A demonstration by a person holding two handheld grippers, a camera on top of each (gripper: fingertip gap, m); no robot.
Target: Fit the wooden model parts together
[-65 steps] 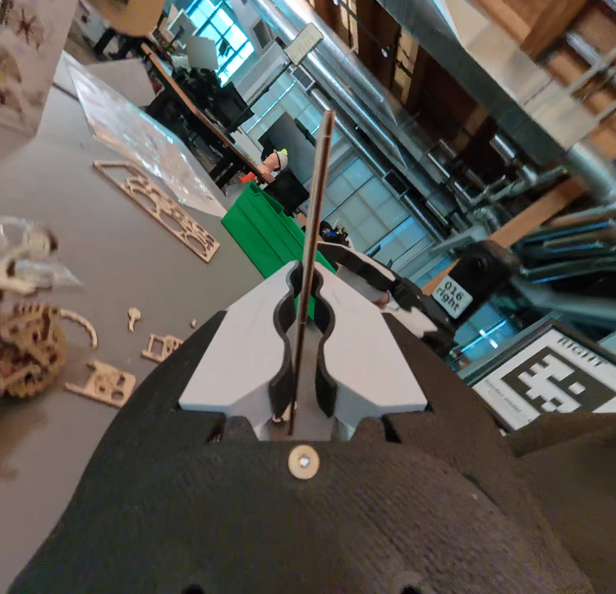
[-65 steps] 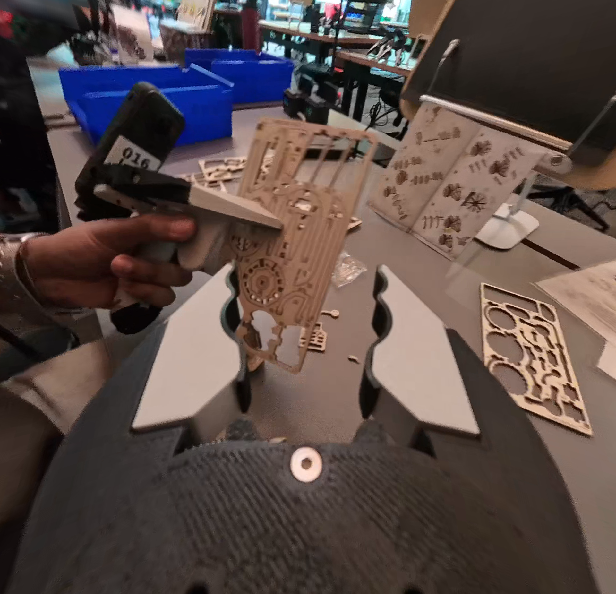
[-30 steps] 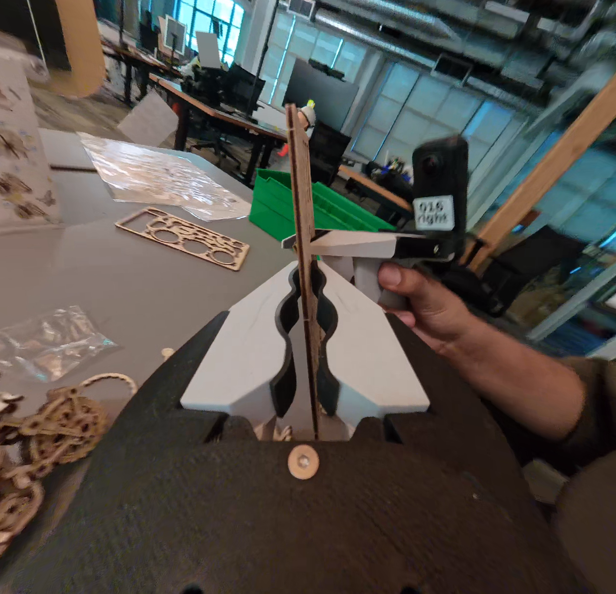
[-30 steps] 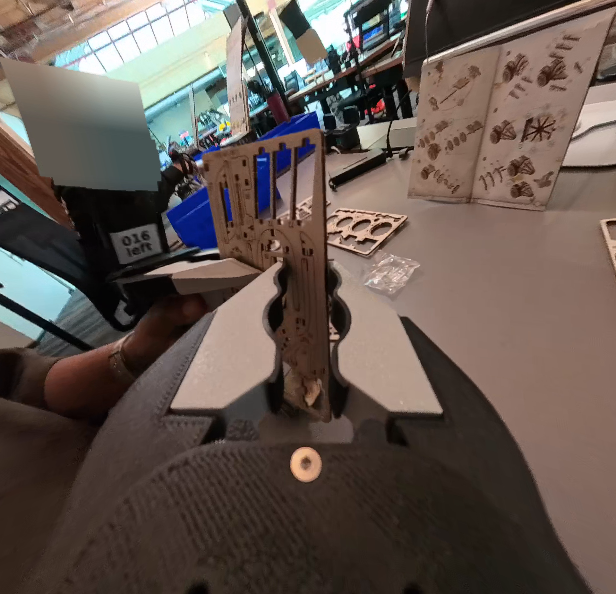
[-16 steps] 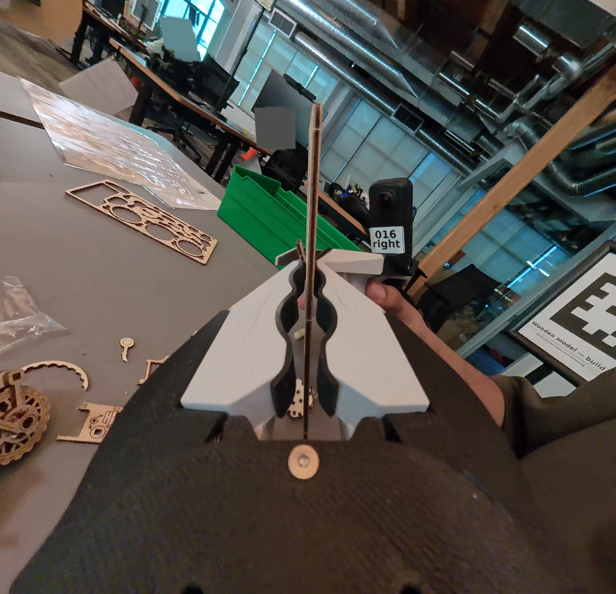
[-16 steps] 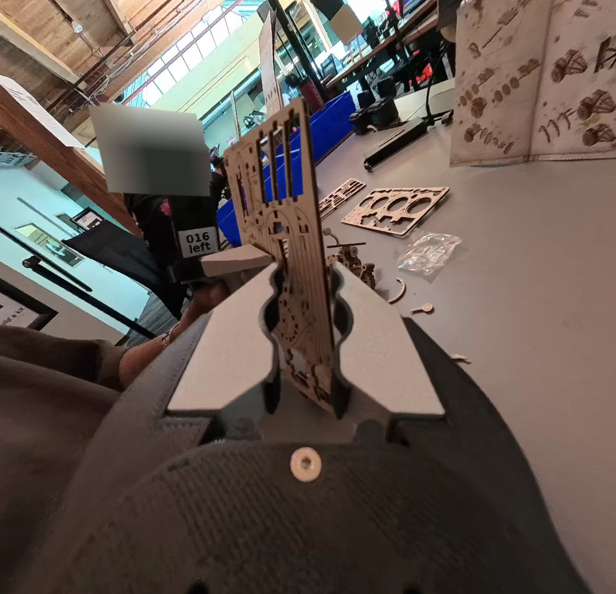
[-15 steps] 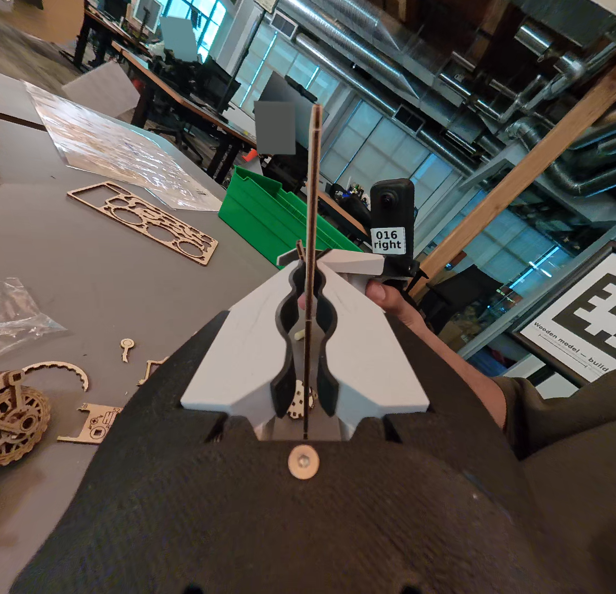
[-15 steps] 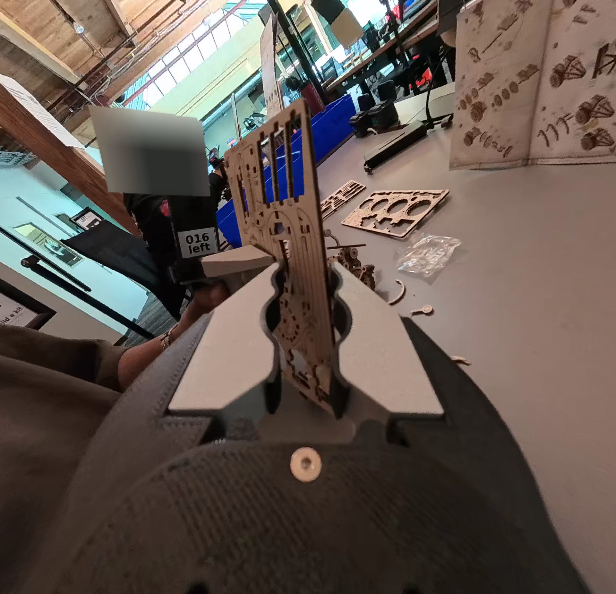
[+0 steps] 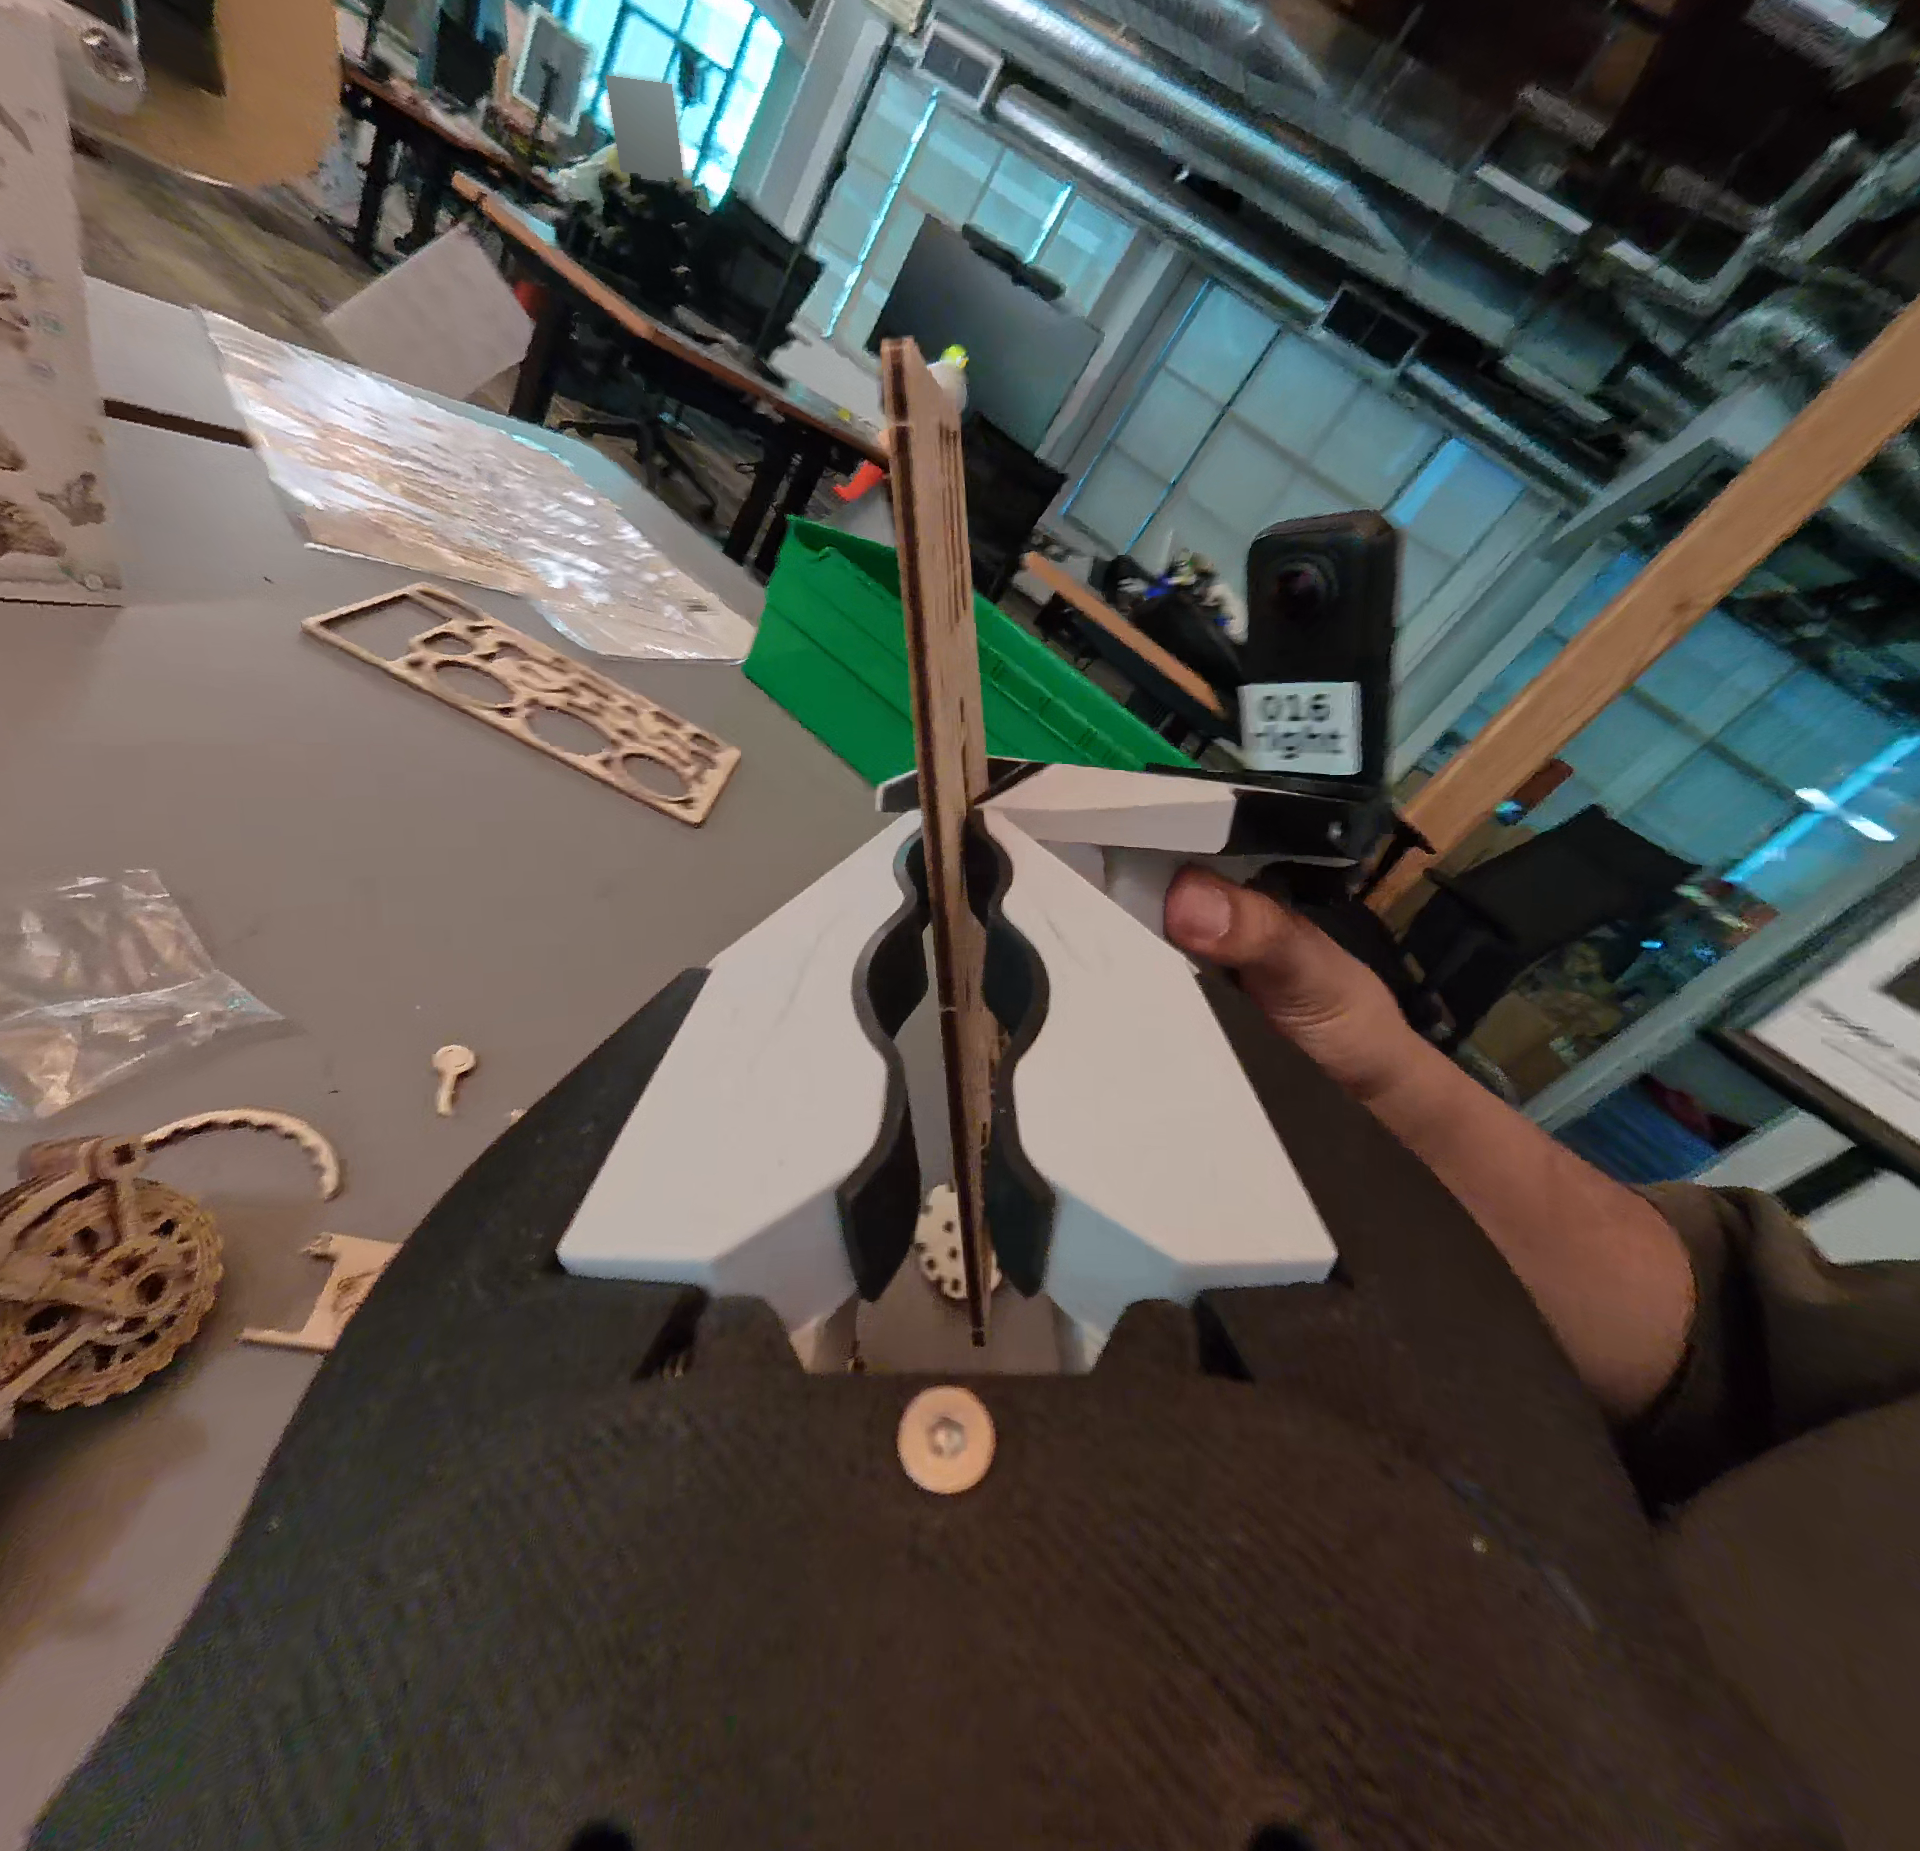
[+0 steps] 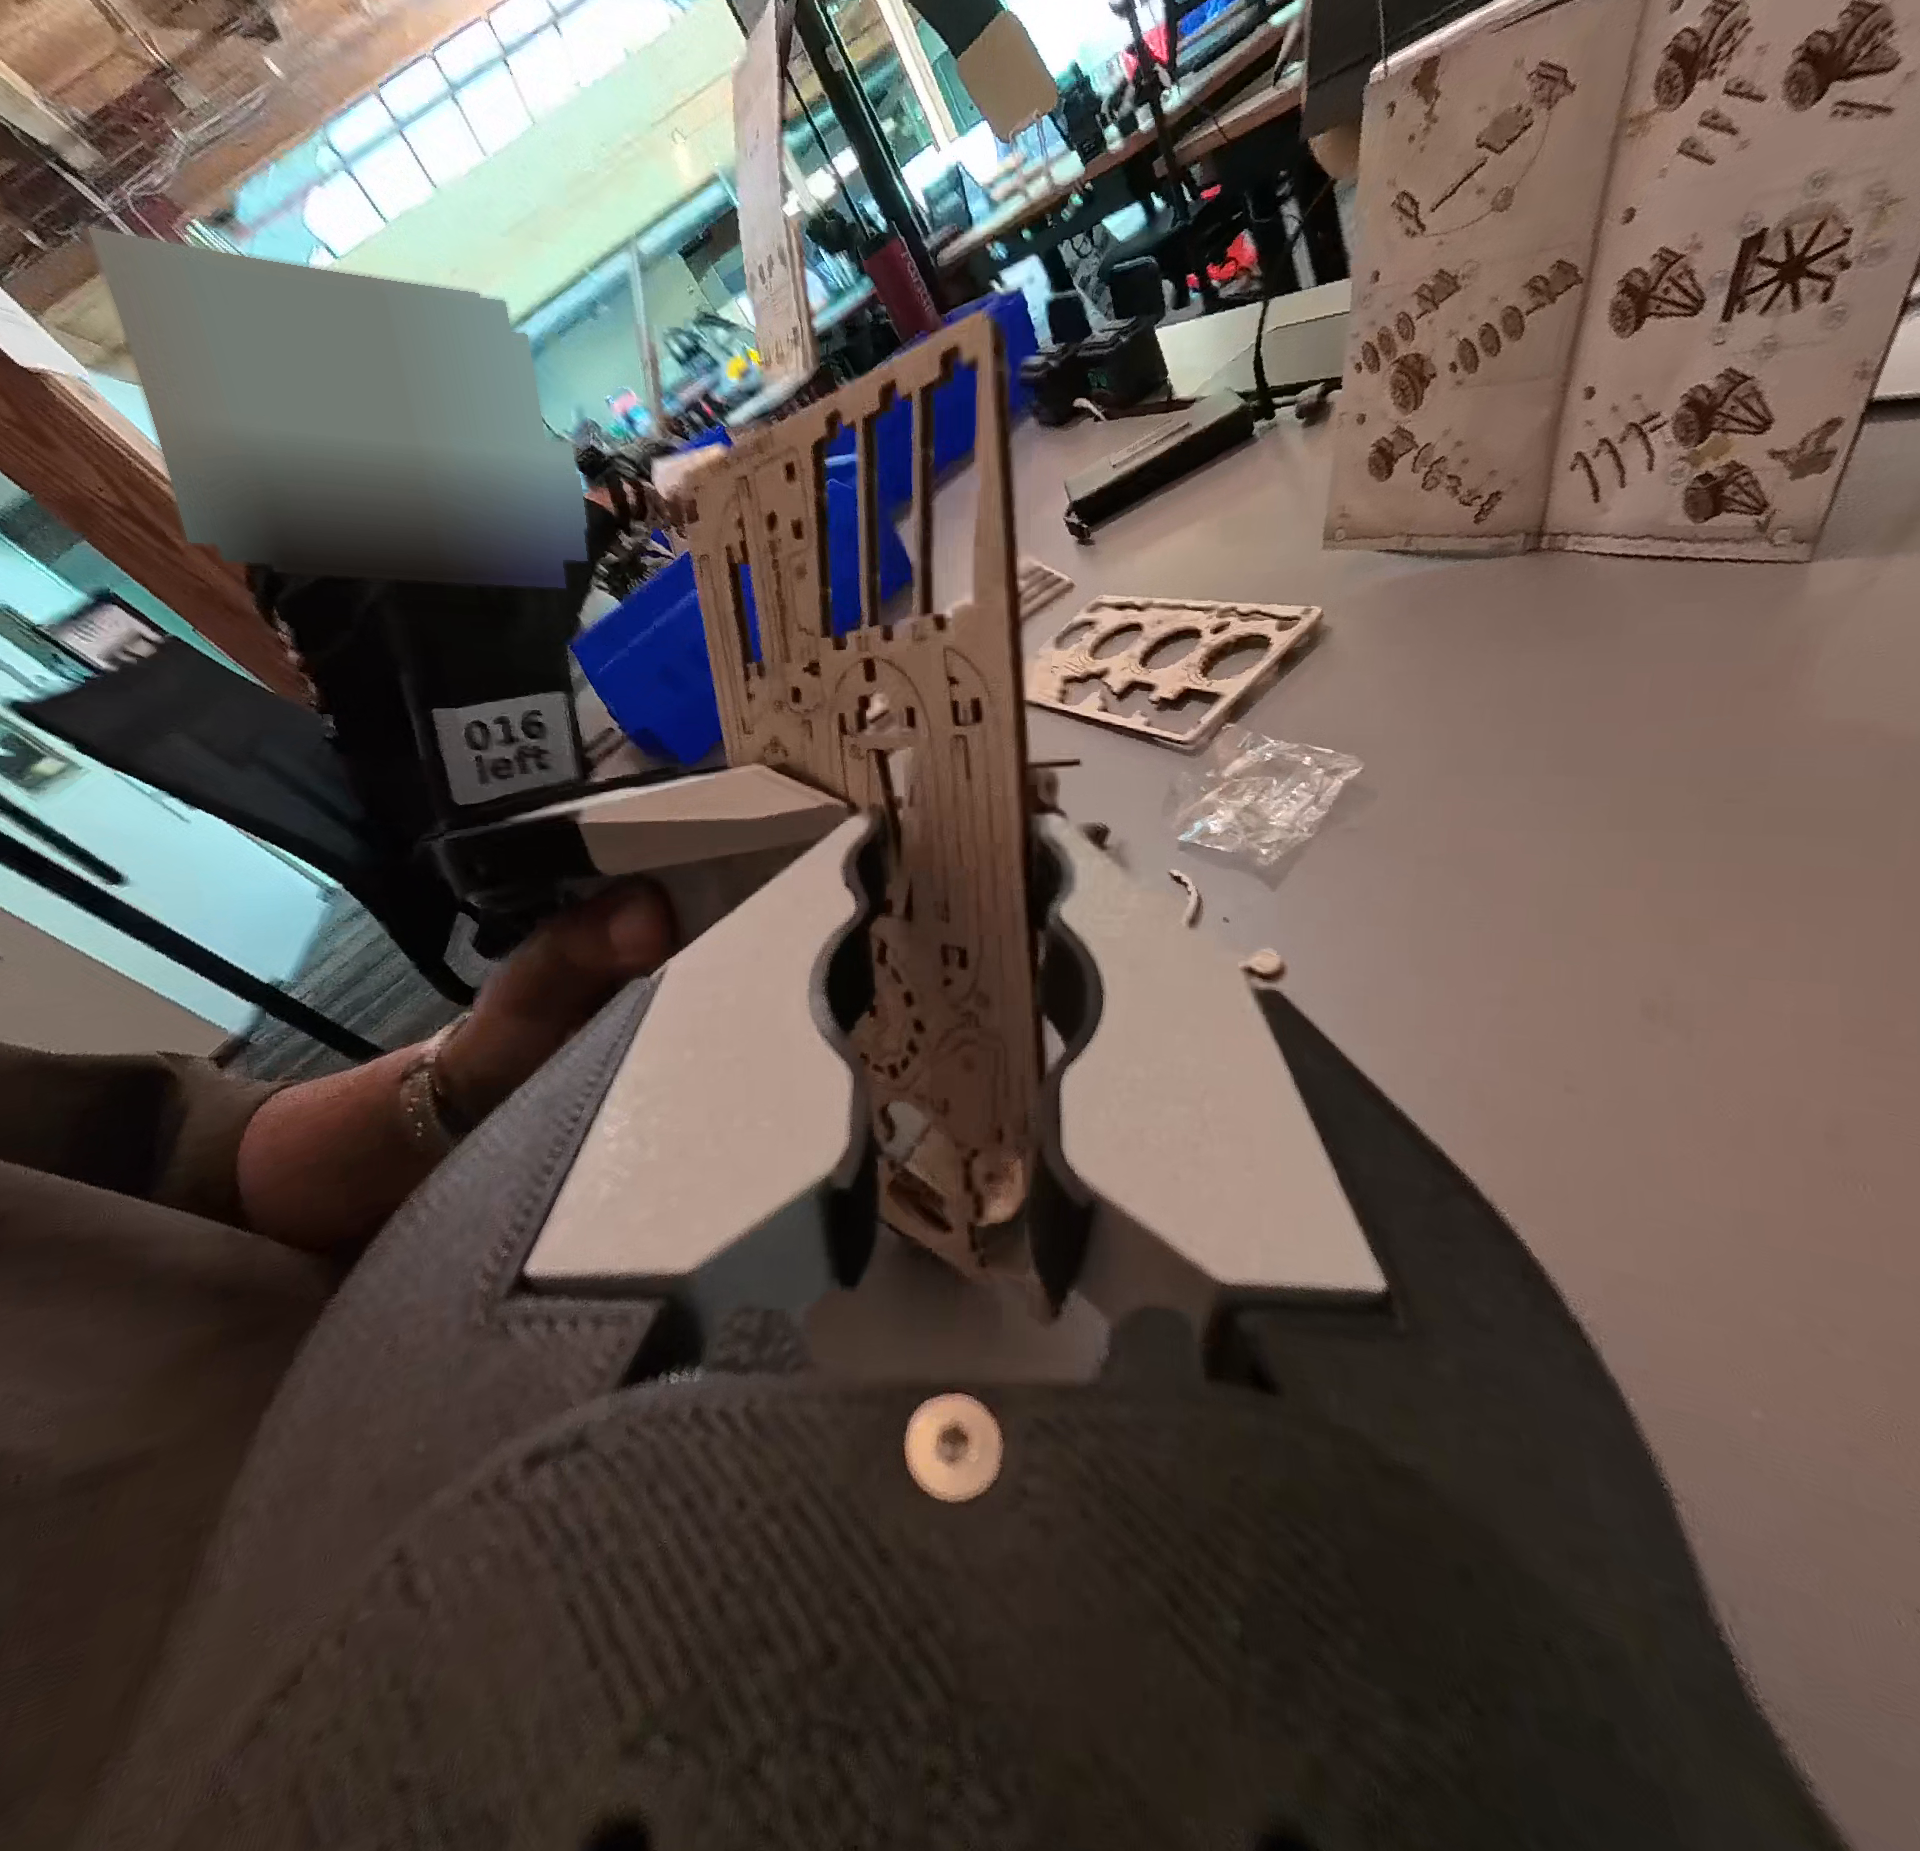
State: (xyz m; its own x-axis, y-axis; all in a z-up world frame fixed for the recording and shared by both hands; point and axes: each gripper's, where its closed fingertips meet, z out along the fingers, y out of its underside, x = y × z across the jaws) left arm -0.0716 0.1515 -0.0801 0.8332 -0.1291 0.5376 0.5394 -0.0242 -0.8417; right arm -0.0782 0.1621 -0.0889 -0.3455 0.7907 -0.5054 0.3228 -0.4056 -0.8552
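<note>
A thin laser-cut wooden parts sheet stands upright above the grey table. It shows edge-on in the left wrist view. My left gripper is shut on its lower part. My right gripper is shut on the same sheet, across it from the other side. Each gripper shows in the other's view, the right one coming in from the right and the left one from the left. A partly built wooden gear assembly lies on the table at lower left.
A punched-out wooden frame and a clear plastic bag lie on the table, with small loose wooden pieces nearby. A folded instruction sheet stands at the back right. A green bin and a blue bin sit at the edges. Less than 4 cm separates the two grippers' tips. The partly built wooden gear assembly is about equally far from each gripper, around 15 centimeters.
Both grippers stay shut on the sheet. The pair tipped upward half a second ago and has swung back down toward the table, the sheet now leaning slightly.
</note>
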